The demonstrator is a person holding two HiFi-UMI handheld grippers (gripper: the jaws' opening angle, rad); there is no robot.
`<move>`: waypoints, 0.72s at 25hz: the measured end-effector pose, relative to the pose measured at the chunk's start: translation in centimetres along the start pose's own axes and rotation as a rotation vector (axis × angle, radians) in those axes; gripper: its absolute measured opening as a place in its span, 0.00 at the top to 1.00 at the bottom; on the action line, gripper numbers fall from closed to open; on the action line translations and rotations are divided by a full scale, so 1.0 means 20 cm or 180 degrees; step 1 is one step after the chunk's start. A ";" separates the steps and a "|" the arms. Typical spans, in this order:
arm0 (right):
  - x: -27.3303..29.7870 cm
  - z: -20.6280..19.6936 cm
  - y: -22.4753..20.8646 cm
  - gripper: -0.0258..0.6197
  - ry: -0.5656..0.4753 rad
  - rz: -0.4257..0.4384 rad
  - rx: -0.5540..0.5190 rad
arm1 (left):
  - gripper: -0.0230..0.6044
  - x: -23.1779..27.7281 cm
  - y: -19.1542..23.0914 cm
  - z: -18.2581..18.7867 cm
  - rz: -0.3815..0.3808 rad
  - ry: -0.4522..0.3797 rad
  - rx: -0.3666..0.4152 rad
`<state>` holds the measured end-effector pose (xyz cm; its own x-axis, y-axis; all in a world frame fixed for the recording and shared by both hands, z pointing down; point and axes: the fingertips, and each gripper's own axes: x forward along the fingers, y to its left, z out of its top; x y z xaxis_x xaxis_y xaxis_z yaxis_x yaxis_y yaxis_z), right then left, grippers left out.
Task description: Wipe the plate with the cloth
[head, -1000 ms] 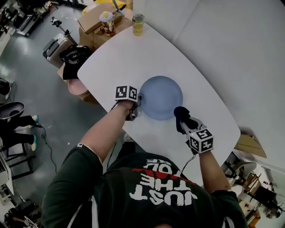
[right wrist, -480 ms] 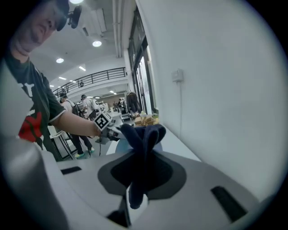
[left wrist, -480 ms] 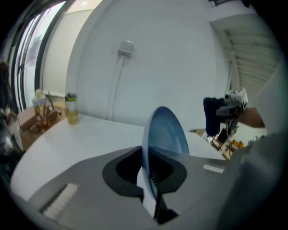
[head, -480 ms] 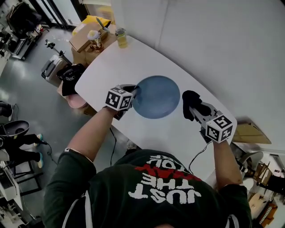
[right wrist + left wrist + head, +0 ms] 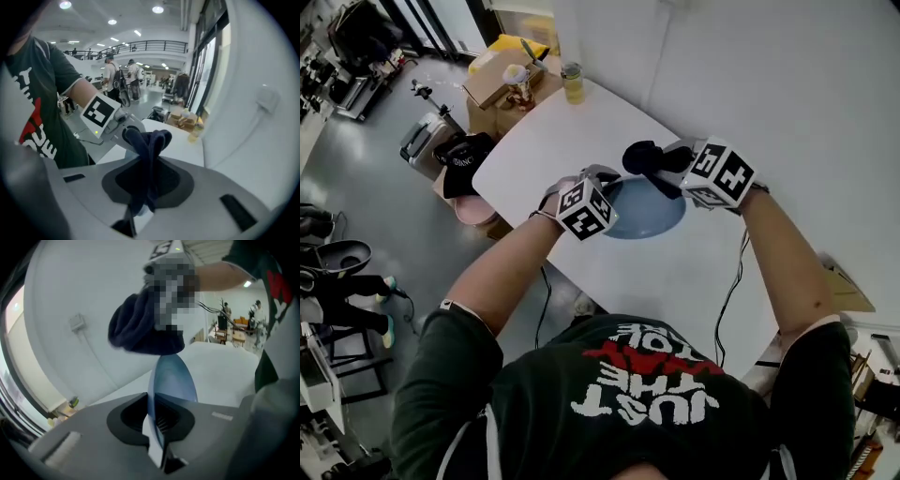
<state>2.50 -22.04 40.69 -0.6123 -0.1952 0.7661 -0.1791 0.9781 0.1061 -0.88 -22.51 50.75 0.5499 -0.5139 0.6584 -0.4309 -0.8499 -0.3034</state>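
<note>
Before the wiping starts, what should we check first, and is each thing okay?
1. Grip on the plate: ok, the left hand-held gripper is shut on its rim.
2. Grip on the cloth: ok, the right hand-held gripper is shut on it.
3. Cloth near the plate: ok, it hangs just above the plate's top edge.
4. Cloth touching the plate: cannot tell.
5. Dirty spots found: cannot tell, no marks show.
6. The jar out of the way: ok, it stands at the far corner of the table.

Blue plate (image 5: 652, 216) aloft, tilted; dark cloth (image 5: 643, 157) bunched at its far rim.
</note>
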 end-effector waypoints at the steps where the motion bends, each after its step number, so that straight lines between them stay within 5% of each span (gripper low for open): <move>1: 0.05 0.01 0.02 0.89 0.0137 0.0179 -0.0046 | 0.93 -0.01 -0.01 0.02 0.0045 -0.0002 0.0194; 7: 0.20 -0.03 0.15 0.89 0.0596 0.0870 -0.0063 | 0.93 -0.10 -0.02 0.05 0.0434 -0.0056 0.1118; 10: 0.21 -0.01 0.17 0.89 0.0568 0.1039 0.0051 | 0.93 -0.14 0.00 0.05 0.0628 -0.0132 0.1343; 13: 0.17 0.00 0.16 0.89 0.0482 0.1117 0.0191 | 0.93 -0.18 0.01 0.07 0.0666 -0.0227 0.1256; 18: 0.08 -0.04 0.08 0.89 0.0365 0.1067 0.0424 | 0.93 -0.20 0.06 0.07 0.0516 -0.0439 0.0546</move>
<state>1.97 -20.79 42.60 -0.5651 0.1509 0.8111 -0.0866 0.9669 -0.2401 -2.58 -21.61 46.71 0.5809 -0.6460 0.4952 -0.4002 -0.7565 -0.5173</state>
